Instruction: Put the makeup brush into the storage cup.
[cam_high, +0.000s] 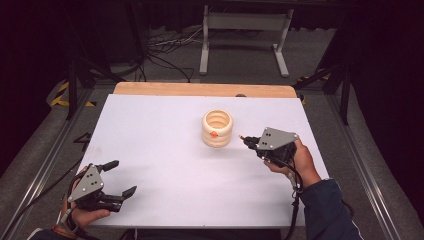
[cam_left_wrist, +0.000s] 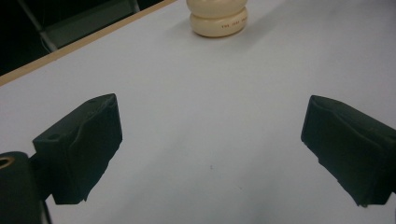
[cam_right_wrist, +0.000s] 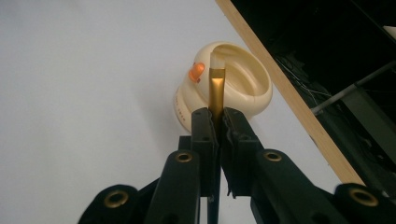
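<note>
At the near left corner of the white table (cam_high: 160, 165), the left gripper (cam_high: 121, 178) rested with its jaws spread wide and nothing between them. Toward the far middle stood the cream ribbed cup (cam_high: 217, 128) (a small orange spot on its side). Just right of it, the right gripper (cam_high: 245, 140) had its jaws clamped on a thin golden strip (cam_right_wrist: 216, 91), whose tip pointed at the cup's mouth.

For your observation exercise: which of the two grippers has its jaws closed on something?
The right gripper: its jaws pinch a thin golden strip beside the cream holder. The left gripper stands wide open.
</note>
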